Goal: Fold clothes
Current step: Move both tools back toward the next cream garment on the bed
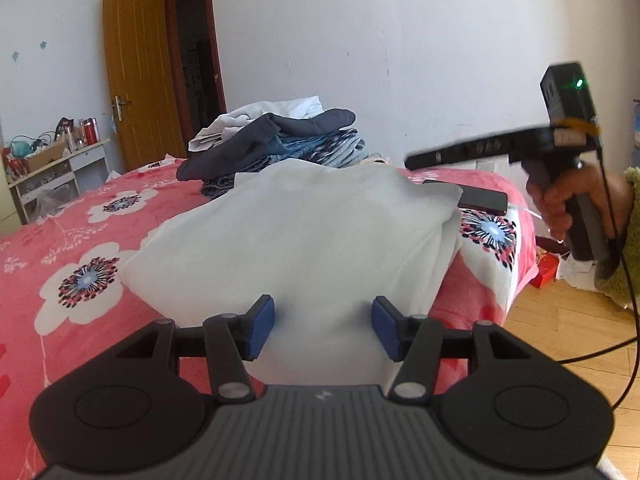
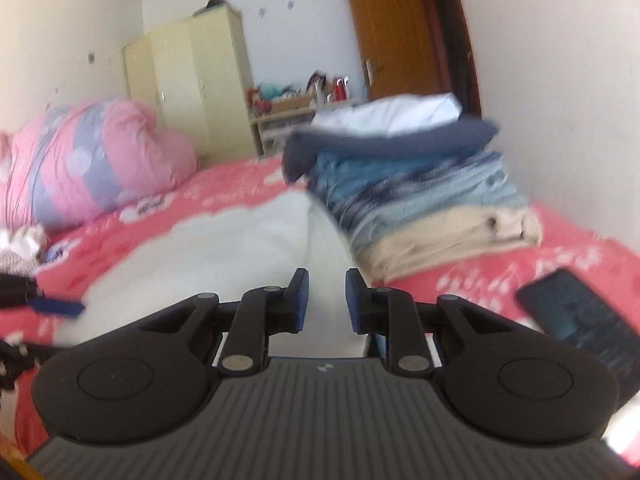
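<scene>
Plainly the white garment point(image 1: 304, 232) is lying part-folded on the pink flowered bedspread point(image 1: 80, 240), in front of a stack of folded clothes point(image 2: 420, 184), and it is looking light, soft and limp, so it should be sagging unless taken by a doubled edge or corner. The left gripper point(image 1: 323, 326) is hanging spread over its near edge, gripping nothing. The right gripper point(image 2: 327, 300) is showing a narrow gap, seemingly pinching nothing, with a smooth dark phone point(image 2: 580, 316) lying beside it.

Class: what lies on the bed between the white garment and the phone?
Nothing: in the left wrist view the white garment overlaps the phone's near corner.
</scene>
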`<act>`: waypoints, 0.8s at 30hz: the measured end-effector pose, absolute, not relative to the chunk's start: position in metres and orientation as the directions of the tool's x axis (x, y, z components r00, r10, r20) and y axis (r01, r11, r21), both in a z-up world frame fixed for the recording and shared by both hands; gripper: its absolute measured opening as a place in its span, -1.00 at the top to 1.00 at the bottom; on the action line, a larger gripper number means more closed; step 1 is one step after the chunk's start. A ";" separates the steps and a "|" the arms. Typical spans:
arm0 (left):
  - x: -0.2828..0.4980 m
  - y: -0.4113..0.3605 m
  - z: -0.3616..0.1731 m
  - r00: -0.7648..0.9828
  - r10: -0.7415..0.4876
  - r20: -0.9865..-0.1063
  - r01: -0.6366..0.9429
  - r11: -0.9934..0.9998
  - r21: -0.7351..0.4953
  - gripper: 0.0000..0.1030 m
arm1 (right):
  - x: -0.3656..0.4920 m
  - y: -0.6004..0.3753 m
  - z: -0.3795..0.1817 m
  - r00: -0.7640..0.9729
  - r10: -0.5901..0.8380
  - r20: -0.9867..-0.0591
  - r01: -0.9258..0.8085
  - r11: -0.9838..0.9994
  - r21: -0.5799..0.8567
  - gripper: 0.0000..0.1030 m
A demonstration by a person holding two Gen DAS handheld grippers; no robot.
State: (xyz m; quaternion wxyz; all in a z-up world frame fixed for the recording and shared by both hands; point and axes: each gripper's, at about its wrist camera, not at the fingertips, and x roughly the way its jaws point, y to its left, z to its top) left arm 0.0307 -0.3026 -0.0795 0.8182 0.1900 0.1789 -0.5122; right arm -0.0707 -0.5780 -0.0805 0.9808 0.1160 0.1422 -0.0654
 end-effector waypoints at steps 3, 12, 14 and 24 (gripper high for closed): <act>0.030 -0.301 -0.081 0.405 -0.778 -0.480 0.909 0.399 0.119 -0.14 | -0.067 -0.565 -0.067 0.968 0.006 -0.251 0.044 0.981 0.190 0.63; 0.027 -0.300 -0.079 0.390 -0.792 -0.470 0.918 0.376 0.128 -0.21 | 0.030 -0.595 -0.092 0.905 -0.022 -0.426 0.110 0.977 0.184 0.64; 0.028 -0.299 -0.078 0.386 -0.790 -0.476 0.919 0.372 0.129 -0.21 | 0.026 -0.606 -0.085 0.902 -0.083 -0.424 0.188 0.959 0.213 0.64; 0.028 -0.299 -0.080 0.380 -0.801 -0.463 0.924 0.353 0.148 -0.23 | -0.052 -0.565 -0.078 0.893 0.249 -0.374 -0.225 0.968 0.107 0.63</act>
